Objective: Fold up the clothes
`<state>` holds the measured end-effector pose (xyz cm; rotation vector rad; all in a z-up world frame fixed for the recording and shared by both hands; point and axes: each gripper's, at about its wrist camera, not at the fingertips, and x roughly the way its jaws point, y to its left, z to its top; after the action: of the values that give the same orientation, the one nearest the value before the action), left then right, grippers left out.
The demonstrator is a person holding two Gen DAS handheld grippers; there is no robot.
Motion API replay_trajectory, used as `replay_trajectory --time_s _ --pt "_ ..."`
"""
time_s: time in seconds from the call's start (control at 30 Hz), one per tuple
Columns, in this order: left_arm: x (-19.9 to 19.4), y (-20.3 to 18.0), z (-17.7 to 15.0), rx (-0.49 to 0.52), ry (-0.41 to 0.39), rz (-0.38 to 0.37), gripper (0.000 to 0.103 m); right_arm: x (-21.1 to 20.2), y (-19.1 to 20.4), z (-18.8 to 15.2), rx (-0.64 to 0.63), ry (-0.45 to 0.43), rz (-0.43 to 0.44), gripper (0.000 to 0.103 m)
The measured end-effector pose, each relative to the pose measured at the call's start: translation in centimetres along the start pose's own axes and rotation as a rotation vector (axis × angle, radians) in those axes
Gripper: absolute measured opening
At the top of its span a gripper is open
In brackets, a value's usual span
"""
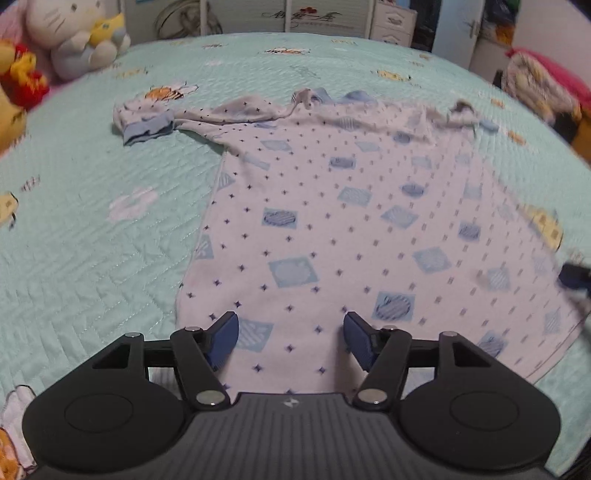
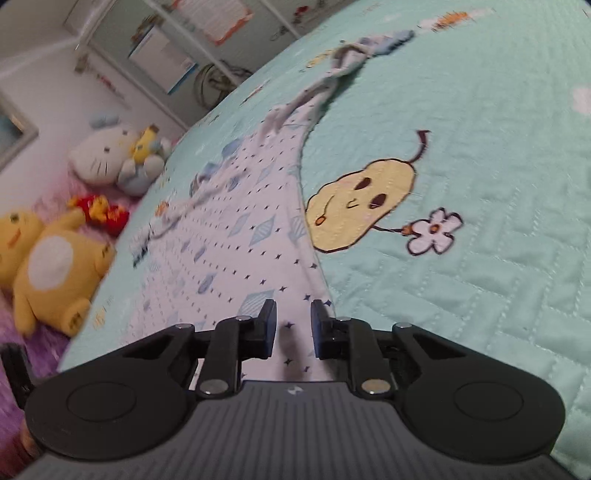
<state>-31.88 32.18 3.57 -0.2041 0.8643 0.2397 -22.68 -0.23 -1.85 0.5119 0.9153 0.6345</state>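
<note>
A white shirt with blue diamonds and small stars lies spread flat on the mint quilt, collar at the far end and hem nearest me. Its left sleeve, with a blue cuff, stretches out to the left. My left gripper hovers over the hem near the left corner, jaws wide open and nothing between them. In the right wrist view the shirt runs away along its right side edge. My right gripper stands over the hem's right corner, jaws narrowly apart with cloth lying below the gap. It shows as a dark blur in the left wrist view.
The quilted mint bedspread carries cartoon bee and flower patches. A white cat plush and a yellow plush sit at the bed's far left edge. A pile of clothes lies far right. Cabinets stand behind the bed.
</note>
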Motion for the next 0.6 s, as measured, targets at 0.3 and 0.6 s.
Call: replay_trajectory --time_s 0.3,0.6 --pt "0.3 0.6 7.6 0.014 -0.152 -0.019 0.065 2.9 3.5 5.2 -0.128 -0.051 0.097 0.032" --pt "8.3 1.1 17.6 0.206 -0.245 0.054 0.066 13.7 7.9 15.8 -0.372 -0.111 0.136 0.048"
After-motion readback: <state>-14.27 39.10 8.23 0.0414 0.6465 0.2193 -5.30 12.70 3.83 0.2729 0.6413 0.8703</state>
